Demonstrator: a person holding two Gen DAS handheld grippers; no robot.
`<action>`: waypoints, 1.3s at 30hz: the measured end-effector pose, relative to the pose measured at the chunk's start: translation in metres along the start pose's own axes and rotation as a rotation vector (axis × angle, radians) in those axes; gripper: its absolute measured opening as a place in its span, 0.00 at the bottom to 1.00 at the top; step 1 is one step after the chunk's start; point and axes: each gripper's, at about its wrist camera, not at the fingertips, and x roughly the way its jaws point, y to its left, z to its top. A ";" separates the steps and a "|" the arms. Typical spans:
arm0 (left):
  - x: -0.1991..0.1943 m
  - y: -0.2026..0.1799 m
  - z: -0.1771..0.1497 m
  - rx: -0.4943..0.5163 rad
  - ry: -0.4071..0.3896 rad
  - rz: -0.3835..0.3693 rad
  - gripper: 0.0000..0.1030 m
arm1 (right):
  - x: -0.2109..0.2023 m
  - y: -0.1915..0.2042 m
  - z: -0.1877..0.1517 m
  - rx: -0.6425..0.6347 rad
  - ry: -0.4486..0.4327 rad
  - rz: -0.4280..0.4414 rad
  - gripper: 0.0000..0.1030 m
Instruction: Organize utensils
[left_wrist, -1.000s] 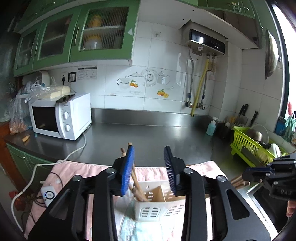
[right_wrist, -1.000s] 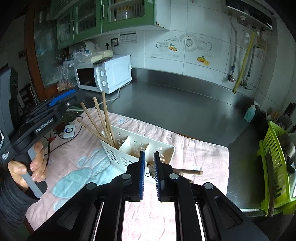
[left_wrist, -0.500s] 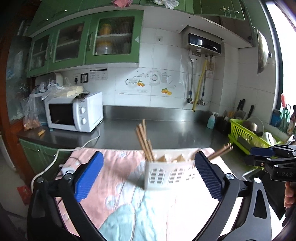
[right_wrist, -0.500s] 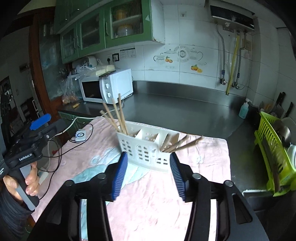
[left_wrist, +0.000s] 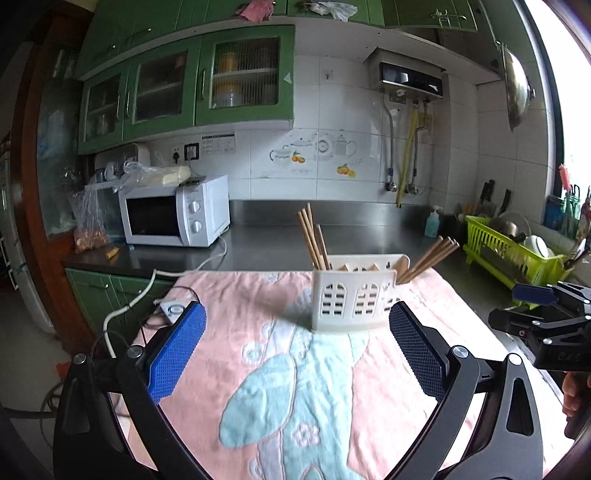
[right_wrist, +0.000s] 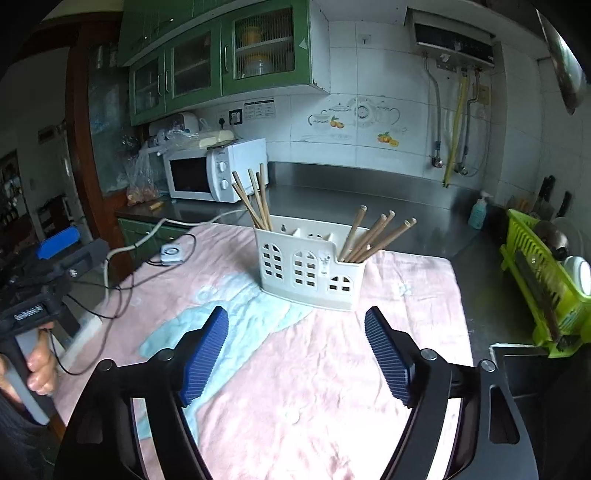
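Left tool (left_wrist: 295, 349): released, jaws wide, nothing between.
Right tool (right_wrist: 297, 356): released, jaws wide, nothing between.
Utensil caddy (right_wrist: 310, 267): upright on pink towel (right_wrist: 295, 387) on worktop.
Chopsticks (right_wrist: 373, 236): two bundles, end compartments, leaning outward.

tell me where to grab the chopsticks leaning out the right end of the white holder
Grip the bare upper shafts of the chopsticks, coming down from above on the right with the right gripper. They fan out tilted to the right, well clear of the holder rim; their lower ends sit hidden inside the end compartment.
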 end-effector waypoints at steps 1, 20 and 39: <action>-0.001 0.001 -0.002 -0.003 0.004 -0.001 0.95 | 0.000 0.002 -0.003 -0.005 -0.002 -0.011 0.75; -0.021 0.009 -0.045 0.011 0.049 0.053 0.95 | -0.013 0.016 -0.046 0.052 -0.021 -0.039 0.89; -0.020 0.011 -0.064 -0.004 0.094 0.051 0.95 | -0.015 0.021 -0.067 0.100 -0.009 -0.040 0.89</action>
